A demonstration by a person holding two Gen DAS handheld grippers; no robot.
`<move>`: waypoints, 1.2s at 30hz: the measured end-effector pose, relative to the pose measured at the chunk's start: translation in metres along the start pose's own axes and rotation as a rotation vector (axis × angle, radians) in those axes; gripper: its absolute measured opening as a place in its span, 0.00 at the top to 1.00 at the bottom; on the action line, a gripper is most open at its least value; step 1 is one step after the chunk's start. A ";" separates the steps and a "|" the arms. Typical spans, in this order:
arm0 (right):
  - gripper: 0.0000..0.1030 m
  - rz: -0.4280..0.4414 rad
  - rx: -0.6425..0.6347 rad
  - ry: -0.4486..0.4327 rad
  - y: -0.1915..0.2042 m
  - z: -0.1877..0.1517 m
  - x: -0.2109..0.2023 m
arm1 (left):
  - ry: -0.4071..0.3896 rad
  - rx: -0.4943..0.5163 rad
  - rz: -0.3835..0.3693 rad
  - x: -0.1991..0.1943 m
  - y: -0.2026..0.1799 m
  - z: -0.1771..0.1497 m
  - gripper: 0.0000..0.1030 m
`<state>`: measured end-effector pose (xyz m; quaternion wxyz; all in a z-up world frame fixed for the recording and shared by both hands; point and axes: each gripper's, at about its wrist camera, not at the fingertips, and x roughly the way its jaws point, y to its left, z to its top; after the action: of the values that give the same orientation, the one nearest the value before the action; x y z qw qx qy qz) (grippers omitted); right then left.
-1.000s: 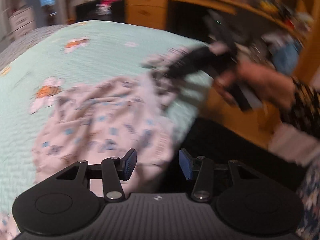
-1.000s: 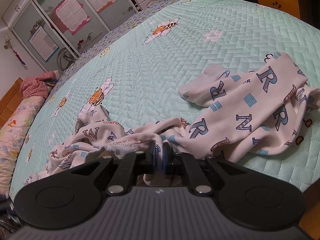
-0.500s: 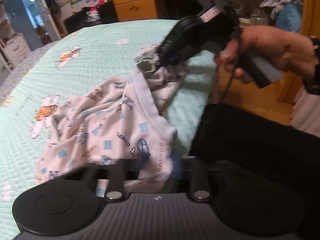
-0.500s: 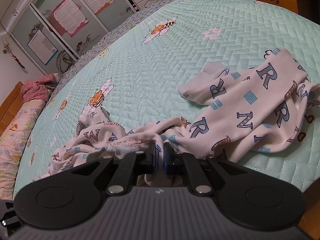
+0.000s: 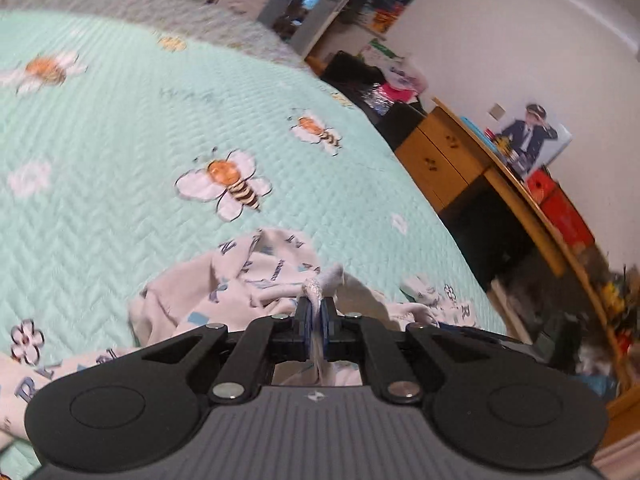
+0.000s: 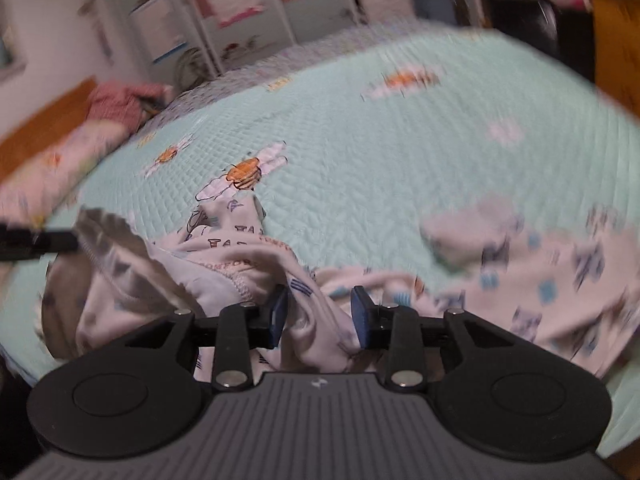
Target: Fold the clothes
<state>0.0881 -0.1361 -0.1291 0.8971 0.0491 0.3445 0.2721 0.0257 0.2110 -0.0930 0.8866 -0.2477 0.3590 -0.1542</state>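
Pinching a thin edge of the letter-print garment (image 5: 256, 280), my left tool (image 5: 316, 320) has its pads pressed together on the cloth. My right tool (image 6: 320, 316) stands parted, fabric lying loose between its pads (image 6: 362, 316). I see the garment sprawled rumpled across the mint bee-print bedspread (image 5: 120, 140), near the bed's edge.

Each fisheye sits just behind its own gripper, low and close over the mint-green quilted bedspread (image 5: 120, 128). The left wrist view faces across the bed toward an orange wooden desk (image 5: 448, 160) at 2 o'clock. The right wrist view, blurred, faces white cupboard doors (image 6: 224, 12) at 11 o'clock. Both share the bedspread and the crumpled white letter-printed garment (image 5: 256, 280).
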 end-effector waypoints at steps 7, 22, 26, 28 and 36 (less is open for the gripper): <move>0.60 -0.045 -0.356 -0.068 0.023 0.002 -0.018 | 0.020 -0.197 0.004 0.017 0.031 0.001 0.96; 0.59 0.021 0.163 -0.101 -0.026 0.054 0.046 | 0.054 -0.204 0.040 0.020 0.044 0.002 0.96; 0.59 0.082 0.106 -0.077 -0.029 0.041 0.032 | 0.053 -0.212 0.029 0.020 0.048 -0.001 0.95; 0.59 0.085 0.029 -0.047 -0.024 0.037 0.029 | 0.043 -0.203 0.018 0.018 0.047 -0.003 0.95; 0.73 0.036 -0.170 -0.002 0.009 0.034 0.035 | 0.045 -0.163 -0.003 0.007 0.037 -0.009 0.95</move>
<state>0.1274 -0.1069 -0.1217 0.8934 -0.0208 0.3183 0.3163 0.0273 0.2355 -0.1224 0.8550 -0.3160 0.3898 -0.1312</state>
